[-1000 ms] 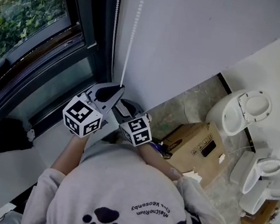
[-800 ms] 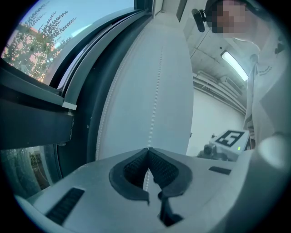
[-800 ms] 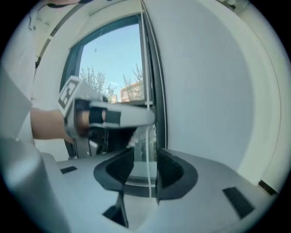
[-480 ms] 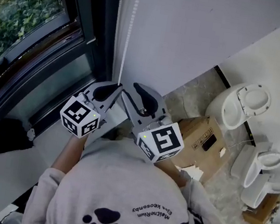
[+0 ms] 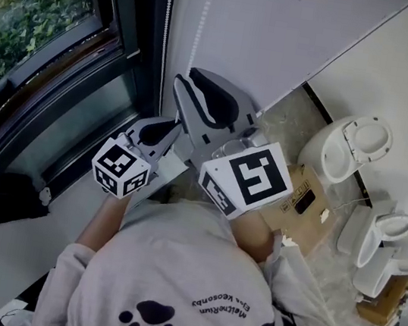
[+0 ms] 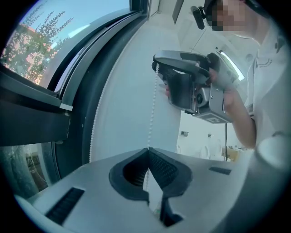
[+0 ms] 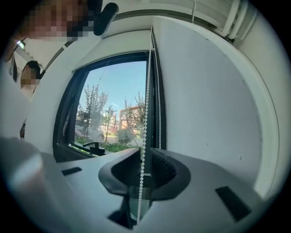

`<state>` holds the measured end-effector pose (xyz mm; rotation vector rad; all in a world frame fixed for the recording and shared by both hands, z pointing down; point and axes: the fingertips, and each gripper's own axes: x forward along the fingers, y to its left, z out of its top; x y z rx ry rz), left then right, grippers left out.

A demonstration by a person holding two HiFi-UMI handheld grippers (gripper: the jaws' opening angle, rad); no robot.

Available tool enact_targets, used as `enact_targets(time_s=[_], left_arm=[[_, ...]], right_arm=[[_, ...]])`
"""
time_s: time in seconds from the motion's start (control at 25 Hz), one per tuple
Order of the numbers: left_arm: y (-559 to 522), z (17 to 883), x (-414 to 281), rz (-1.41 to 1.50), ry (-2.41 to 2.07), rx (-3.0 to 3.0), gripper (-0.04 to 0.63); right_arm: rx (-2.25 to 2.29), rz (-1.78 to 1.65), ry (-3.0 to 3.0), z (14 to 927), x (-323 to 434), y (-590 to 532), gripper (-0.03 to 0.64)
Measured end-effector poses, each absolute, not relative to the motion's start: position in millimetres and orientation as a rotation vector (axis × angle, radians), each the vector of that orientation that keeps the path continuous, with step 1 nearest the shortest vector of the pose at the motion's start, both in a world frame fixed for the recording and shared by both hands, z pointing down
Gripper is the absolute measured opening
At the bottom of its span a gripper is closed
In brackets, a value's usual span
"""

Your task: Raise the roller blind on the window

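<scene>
Window (image 5: pixel 46 41): far left, dark frame, greenery outside. The glass in view is uncovered. The blind's cloth and roller show in no view.
Bead chain (image 5: pixel 165 37): the blind's pull cord. Two strands hang down the right edge of the window frame, just beside the white wall (image 5: pixel 301 36).
Left gripper (image 5: pixel 164 131): low, near the person's chest. Its jaws are pressed together, pinching the strand nearer the wall, which runs straight up from the tips.
Right gripper (image 7: pixel 144 152): higher on that same strand, pointing about level. Its jaws have just been closing and stand part-way in. The strand hangs in the gap between the pads and does not look clamped yet.
Step (judged): hand-over-hand pull, with the upper grip being taken.
Risk 1: if the left jaws let go before the right ones bite, the chain could run back and the blind drop.
Risk 2: if the jaws close with the beads off the pads, the grip could slip on the pull.
Risk 3: a pull angled away from the wall could jam the chain at the roller.
Risk 4: I cannot tell which strand raises the blind, and the wrong one would lower it.
</scene>
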<state>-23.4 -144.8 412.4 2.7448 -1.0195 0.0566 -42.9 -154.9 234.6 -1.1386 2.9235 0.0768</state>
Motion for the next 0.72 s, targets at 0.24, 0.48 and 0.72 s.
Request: enact_targets(time_s=[0.24, 0.48, 0.72], left_arm=[[-143.7, 412.4, -24.6, 0.045, -1.031, 2.742, 0.009], [-143.2, 424.9, -29.2, 0.084, -1.055, 2.737, 0.009], [-138.6, 457.0, -27.1, 0.089, -1.035, 2.674, 0.009]], right_arm=[[-1.149, 0.140, 2.938, 233.4, -46.8, -155.4, 0.012], [-1.148, 0.126, 2.918, 246.0, -45.2, -152.7, 0.011], [-1.203, 0.136, 2.955, 278.6, -43.9, -152.0, 0.009]])
